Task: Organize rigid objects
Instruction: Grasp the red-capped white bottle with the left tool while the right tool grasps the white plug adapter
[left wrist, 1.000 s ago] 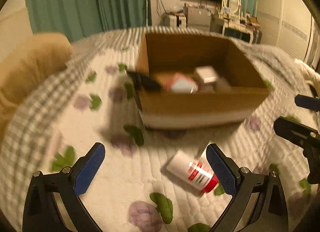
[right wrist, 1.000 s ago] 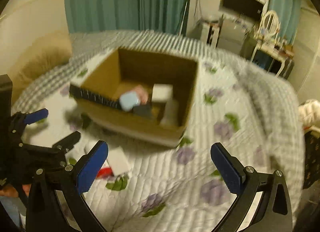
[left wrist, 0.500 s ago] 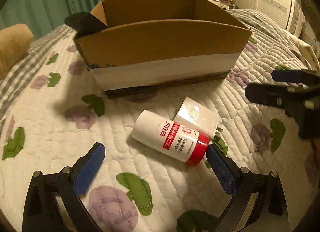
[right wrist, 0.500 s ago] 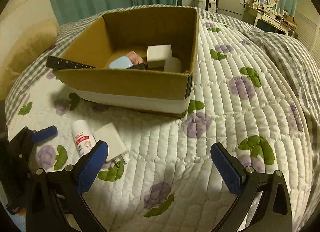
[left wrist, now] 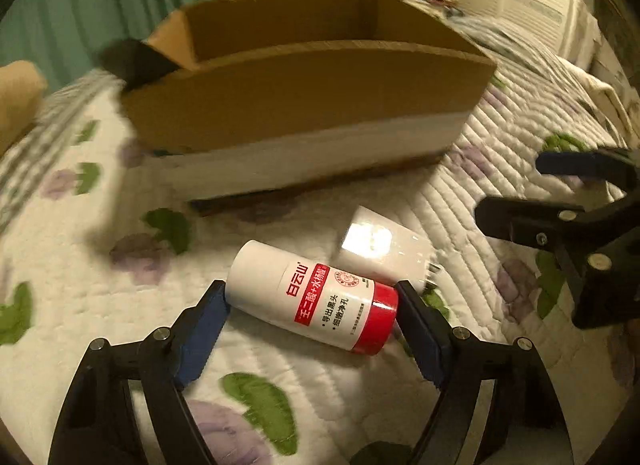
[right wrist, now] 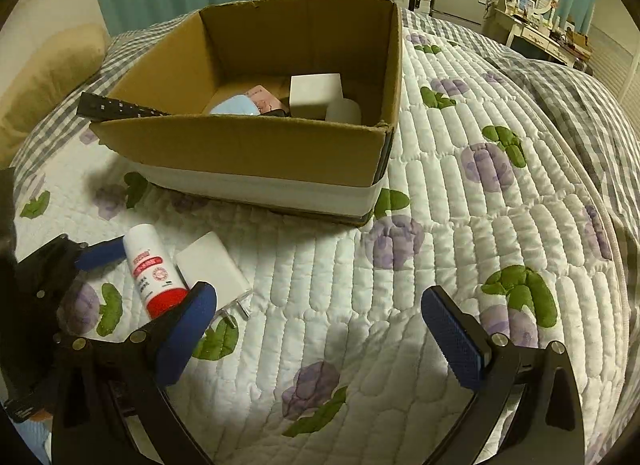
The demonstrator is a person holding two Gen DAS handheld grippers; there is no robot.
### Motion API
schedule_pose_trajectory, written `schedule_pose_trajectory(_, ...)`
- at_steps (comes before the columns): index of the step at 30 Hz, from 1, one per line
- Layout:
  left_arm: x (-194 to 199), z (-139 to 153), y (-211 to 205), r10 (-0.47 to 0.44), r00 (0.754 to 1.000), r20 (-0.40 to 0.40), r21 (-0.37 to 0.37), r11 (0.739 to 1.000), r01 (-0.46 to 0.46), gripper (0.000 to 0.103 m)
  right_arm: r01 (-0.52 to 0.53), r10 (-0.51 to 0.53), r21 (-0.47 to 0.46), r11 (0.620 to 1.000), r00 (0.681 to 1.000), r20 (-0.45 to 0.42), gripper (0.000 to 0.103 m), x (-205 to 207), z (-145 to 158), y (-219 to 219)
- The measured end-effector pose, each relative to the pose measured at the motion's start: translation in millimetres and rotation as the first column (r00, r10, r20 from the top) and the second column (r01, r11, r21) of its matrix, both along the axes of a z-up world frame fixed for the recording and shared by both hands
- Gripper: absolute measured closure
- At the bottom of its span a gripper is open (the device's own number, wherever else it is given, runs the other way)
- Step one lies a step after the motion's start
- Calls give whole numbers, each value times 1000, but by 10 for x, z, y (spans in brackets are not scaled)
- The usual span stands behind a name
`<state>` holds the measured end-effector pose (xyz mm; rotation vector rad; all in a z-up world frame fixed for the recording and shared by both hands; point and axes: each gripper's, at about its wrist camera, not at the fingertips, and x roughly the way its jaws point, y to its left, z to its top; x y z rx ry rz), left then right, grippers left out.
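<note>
Left gripper (left wrist: 312, 305) dropped onto the bottle (left wrist: 316, 301) — jaws just closing, pads at both ends along its long axis, contact unclear. Bottle lies on the quilt (right wrist: 460, 265) before the box (right wrist: 256, 153). Right gripper (right wrist: 318, 329) open, empty — farther away.

Matt brown cardboard box (right wrist: 256, 153); soft quilted cloth bedspread (right wrist: 460, 249); smooth glossy plastic bottle (left wrist: 316, 297); shiny white plastic charger (left wrist: 380, 249); finely textured blue gripper pads (right wrist: 452, 337).

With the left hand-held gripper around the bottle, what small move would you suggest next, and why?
Probably lift: the left hand-held gripper, whose jaws have just been closing, has its pads at both ends of the bottle, which lies on the quilt before the box.
</note>
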<state>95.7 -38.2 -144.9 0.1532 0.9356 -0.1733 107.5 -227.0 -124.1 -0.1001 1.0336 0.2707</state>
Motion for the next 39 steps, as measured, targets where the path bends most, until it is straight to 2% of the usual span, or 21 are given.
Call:
schedule_pose_trajectory(2, -75, 113, 69, 60, 997, 50, 6, 998, -60, 20, -2, 2, -2, 1000, 1000, 4, 0, -4, 6, 9)
schedule_pose_trajectory(5, -100, 265, 251, 179, 979, 99, 14, 983, -182, 20, -24, 24, -17, 1000, 1000, 3, 0, 1, 7, 75)
schedule_pose_trajectory(10, -65, 318, 460, 278, 956, 91, 15, 960, -280, 20, -139, 138, -56, 989, 990, -17, 0, 13, -47, 414)
schedule_pose_trajectory(13, -86, 306, 530, 286, 955, 80, 3, 958, -287, 20, -192, 188, -75, 979, 980, -59, 2, 49, -174, 604)
schedule_pose_trajectory(17, -50, 254, 603, 283, 956, 79, 18, 958, -285, 20, -222, 213, -68, 973, 970, -120, 19, 134, -338, 748)
schedule_pose_trajectory(20, -42, 240, 590, 279, 957, 75, 20, 959, -281, 20, -222, 214, -49, 974, 967, -137, 22, 178, -388, 770)
schedule_pose_trajectory(25, -25, 231, 582, 272, 959, 73, 24, 961, -275, 20, -232, 224, -38, 972, 963, -153, 39, 220, -439, 820)
schedule_pose_trajectory(26, -20, 229, 583, 271, 960, 73, 25, 962, -274, 20, -240, 232, -39, 970, 960, -154, 47, 214, -448, 834)
schedule_pose_trajectory(27, -19, 229, 586, 271, 960, 72, 24, 962, -273, 20, -246, 239, -35, 969, 959, -151, 54, 211, -445, 848)
schedule_pose_trajectory(30, -15, 229, 598, 271, 960, 71, 18, 962, -273, 20, -236, 229, -42, 971, 965, -126, 57, 155, -408, 819)
schedule_pose_trajectory(39, -62, 342, 577, 265, 961, 78, -5, 964, -266, 20, -147, 147, -20, 989, 988, 36, 61, -44, -6, 553)
